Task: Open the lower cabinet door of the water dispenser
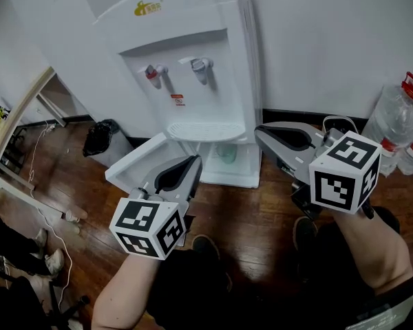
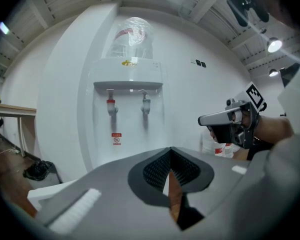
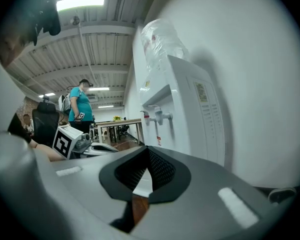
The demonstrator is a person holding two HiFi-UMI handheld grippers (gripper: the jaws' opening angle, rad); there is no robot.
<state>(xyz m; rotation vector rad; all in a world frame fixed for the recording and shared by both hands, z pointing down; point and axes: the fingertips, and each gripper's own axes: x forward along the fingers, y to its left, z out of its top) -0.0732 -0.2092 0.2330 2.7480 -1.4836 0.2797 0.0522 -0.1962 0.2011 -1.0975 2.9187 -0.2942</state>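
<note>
Lower cabinet door (image 1: 134,162) of water dispenser (image 1: 193,81) stands swung open leftward, edge near left gripper (image 1: 195,162). Left and right gripper (image 1: 261,133) fingers are pinched together, empty, with bare floor (image 1: 241,212) between them.

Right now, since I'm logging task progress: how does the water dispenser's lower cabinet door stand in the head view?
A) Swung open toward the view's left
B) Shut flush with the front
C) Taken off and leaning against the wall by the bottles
A: the lower cabinet door stands swung out from the base of the water dispenser toward the view's left, leaving the compartment under the drip tray open.
</note>
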